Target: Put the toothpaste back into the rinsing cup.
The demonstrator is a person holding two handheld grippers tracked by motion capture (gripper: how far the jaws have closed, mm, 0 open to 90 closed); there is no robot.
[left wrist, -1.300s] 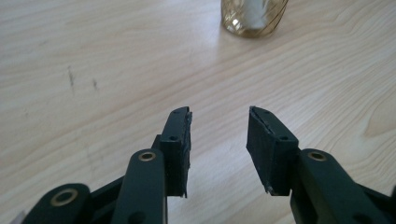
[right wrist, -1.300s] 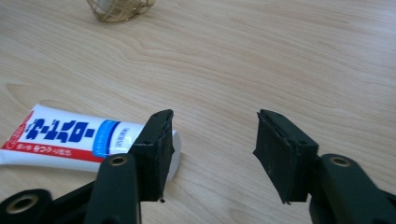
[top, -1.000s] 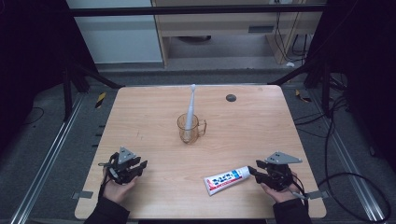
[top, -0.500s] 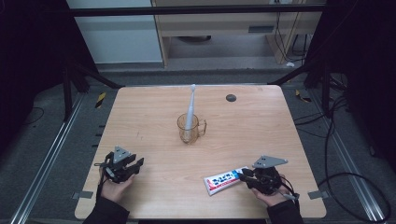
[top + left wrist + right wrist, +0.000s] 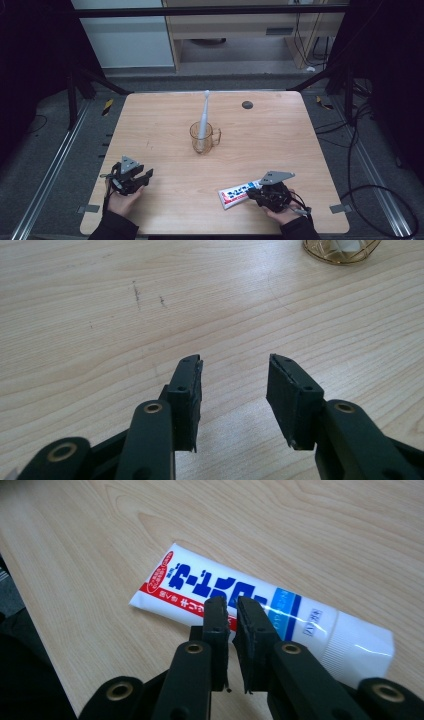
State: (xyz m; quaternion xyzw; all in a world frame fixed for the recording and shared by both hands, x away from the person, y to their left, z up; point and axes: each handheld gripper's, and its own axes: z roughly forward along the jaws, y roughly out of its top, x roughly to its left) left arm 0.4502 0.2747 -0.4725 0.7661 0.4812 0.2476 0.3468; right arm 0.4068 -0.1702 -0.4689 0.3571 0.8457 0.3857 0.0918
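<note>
A white toothpaste tube (image 5: 237, 193) with red and blue print lies flat near the table's front right. My right gripper (image 5: 251, 194) is at its cap end. In the right gripper view the jaws (image 5: 231, 615) hover just above the tube (image 5: 300, 615). They have just been closing and stand almost together, with only a thin slit and nothing between them. My left gripper (image 5: 146, 176) rests at the front left. Its jaws (image 5: 235, 385) have just been opening and stand apart over bare wood.
A clear glass mug (image 5: 201, 137) with a white toothbrush (image 5: 204, 112) standing in it sits mid-table; its base shows in the left gripper view (image 5: 340, 250). A small dark round spot (image 5: 247, 104) marks the far side of the wooden table (image 5: 275, 140).
The right hand has slid left onto the cap end of the toothpaste tube, and its jaws have drawn together. The left hand has stayed where it was.
</note>
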